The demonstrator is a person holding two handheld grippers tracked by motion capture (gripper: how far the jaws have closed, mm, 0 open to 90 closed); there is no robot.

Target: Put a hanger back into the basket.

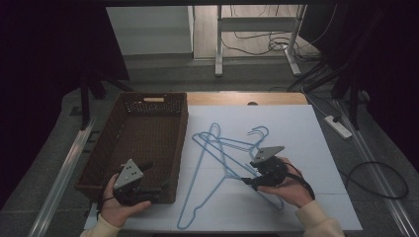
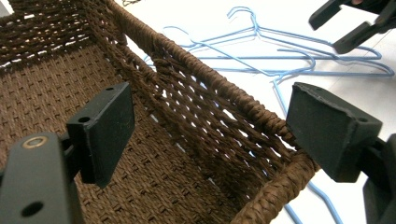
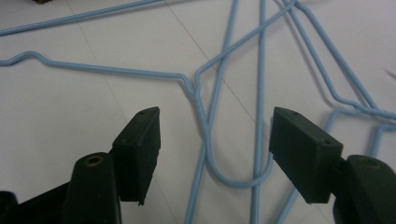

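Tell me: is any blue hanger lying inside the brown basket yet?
No. In the high view the brown basket holds nothing, and the blue hangers all lie on the white table beside it.

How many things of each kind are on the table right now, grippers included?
Blue wire hangers: 3, as far as the overlap lets me tell
Brown woven basket: 1
Grippers: 2, the left gripper and the right gripper
Total: 6
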